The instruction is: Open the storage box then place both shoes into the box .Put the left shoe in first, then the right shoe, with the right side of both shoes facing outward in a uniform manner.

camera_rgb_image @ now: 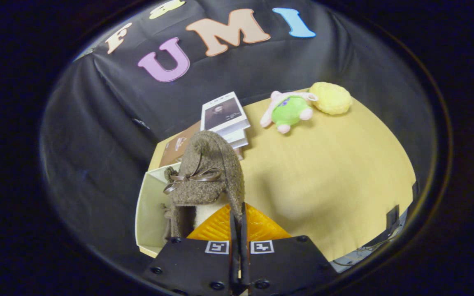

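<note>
The gripper [238, 213] is pinching the heel rim of a brown fuzzy shoe [206, 172], its two fingers drawn almost together with only the thin edge of the shoe between them. The shoe is hanging toe-forward just ahead of the fingers, its ribbon bow [191, 178] facing up, and it is sitting over the open white storage box [148, 205], whose near wall is showing beside and below the shoe. Something fuzzy is lying low inside the box beside the held shoe; it may be the other shoe, but it is too hidden to tell.

Beyond the shoe, a stack of books [225, 119] is resting at the far edge of the yellow desk [335, 176], close behind the box. Well apart, a green plush toy [289, 110] is lying touching a yellow sponge-like ball [331, 98].

The risk lies in the thin grip: with only the rim held, the shoe could be swinging or slipping as it goes down, landing turned the wrong way or catching on the box wall. The toe may also be nudging the books.
</note>
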A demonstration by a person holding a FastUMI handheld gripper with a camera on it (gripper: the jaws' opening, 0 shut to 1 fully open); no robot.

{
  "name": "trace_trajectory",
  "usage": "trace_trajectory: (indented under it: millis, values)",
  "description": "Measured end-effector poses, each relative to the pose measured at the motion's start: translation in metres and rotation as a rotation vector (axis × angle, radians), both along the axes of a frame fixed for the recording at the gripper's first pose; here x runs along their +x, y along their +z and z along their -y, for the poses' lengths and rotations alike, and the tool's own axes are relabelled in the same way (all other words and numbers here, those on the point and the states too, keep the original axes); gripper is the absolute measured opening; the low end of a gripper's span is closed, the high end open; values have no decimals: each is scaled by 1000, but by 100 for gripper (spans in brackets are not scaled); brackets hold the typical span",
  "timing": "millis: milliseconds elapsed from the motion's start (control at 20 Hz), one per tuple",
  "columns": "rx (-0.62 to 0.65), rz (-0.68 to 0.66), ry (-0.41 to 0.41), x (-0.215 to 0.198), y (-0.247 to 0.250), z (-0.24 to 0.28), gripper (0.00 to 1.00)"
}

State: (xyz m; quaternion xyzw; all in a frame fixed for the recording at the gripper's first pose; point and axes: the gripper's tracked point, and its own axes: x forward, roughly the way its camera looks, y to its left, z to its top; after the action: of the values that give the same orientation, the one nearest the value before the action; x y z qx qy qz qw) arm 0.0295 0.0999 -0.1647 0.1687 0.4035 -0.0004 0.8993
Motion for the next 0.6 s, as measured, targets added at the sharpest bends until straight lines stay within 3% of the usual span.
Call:
trace_trajectory:
  millis: [350,600]
  values:
    - [35,4,81,-3,-10,-82,5]
    - [-43,-19,17,-5,-43,-97,5]
